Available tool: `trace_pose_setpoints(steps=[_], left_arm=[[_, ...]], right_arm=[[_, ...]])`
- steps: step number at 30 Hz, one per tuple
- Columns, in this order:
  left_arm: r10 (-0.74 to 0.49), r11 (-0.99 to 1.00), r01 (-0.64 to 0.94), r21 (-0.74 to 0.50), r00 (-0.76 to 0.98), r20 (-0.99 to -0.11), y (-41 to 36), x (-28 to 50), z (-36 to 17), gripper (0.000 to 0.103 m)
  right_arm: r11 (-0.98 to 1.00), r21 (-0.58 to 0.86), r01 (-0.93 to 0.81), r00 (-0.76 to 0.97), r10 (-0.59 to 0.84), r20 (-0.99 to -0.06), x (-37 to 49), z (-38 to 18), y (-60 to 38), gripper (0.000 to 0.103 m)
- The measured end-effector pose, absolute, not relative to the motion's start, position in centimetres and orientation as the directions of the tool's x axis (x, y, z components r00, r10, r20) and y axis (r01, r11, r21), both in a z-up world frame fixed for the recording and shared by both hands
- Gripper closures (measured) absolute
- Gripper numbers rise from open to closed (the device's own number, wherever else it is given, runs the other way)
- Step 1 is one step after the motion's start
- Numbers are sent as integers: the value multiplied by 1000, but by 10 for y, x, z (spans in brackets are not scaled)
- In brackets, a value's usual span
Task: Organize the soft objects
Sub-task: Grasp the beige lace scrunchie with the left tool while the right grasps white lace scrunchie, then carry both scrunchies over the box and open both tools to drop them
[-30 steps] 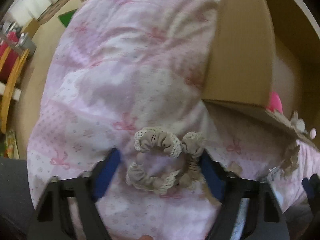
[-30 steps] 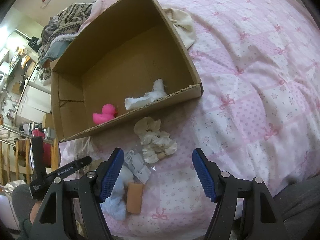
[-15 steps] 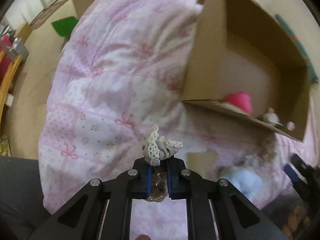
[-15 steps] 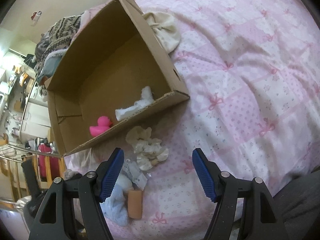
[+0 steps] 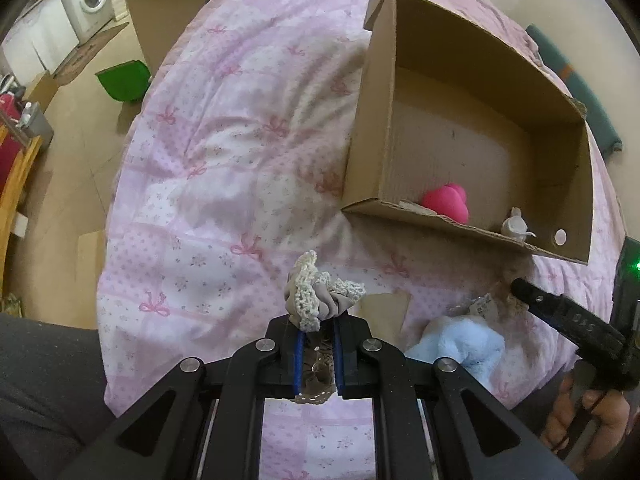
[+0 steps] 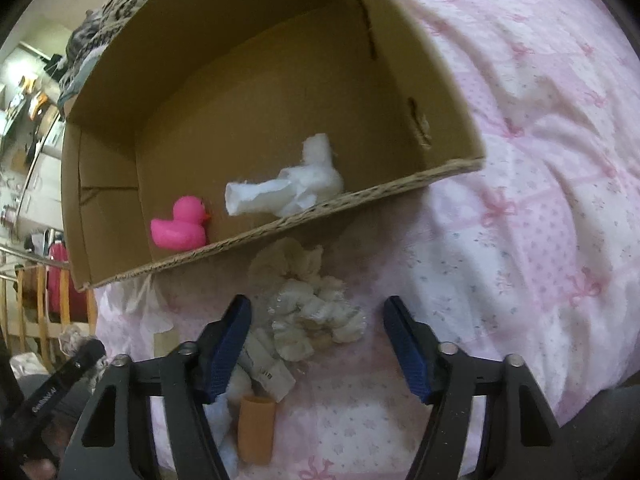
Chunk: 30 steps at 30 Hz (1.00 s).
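Cardboard box (image 6: 400, 56), open-topped, lying on a pink bow-print quilt (image 5: 224, 184); all places given from it. Inside, by the near wall: pink rubber duck (image 6: 180, 224) and a white wad of tissue and stuffing (image 6: 288, 188). Outside, just below the near wall: cream ruffled scrunchie (image 6: 312, 312), lying on the quilt between the blue pads of the right gripper (image 6: 316, 346), whose jaws are closing but not touching it. Near that: tagged pale blue plush (image 5: 460, 344) and an orange roll (image 6: 256, 428) (partly hidden). Left of the box's near corner: left gripper (image 5: 316, 350), clamped tight on a beige lace-edged scrunchie (image 5: 316, 300), raised off the quilt.
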<state>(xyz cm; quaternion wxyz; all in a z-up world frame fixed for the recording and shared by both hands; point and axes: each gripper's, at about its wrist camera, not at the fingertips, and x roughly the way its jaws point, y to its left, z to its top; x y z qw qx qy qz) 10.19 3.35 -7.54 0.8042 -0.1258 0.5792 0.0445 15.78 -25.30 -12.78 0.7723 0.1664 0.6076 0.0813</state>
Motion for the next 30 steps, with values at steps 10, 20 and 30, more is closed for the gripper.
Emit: trace_pose_setpoints(steps=[10, 20, 30], left_arm=[[-67, 978, -161, -131, 354, -933, 19, 104, -75, 92], [-34, 976, -187, -108, 359, -933, 26, 102, -76, 92], [-37, 974, -185, -129, 435, -900, 28, 88, -51, 93]], right_arm=[[941, 337, 23, 245, 322, -915, 150, -129, -243, 86], [941, 337, -29, 291, 331, -898, 135, -107, -241, 90], [898, 437, -44, 357, 423, -833, 107, -73, -247, 90]])
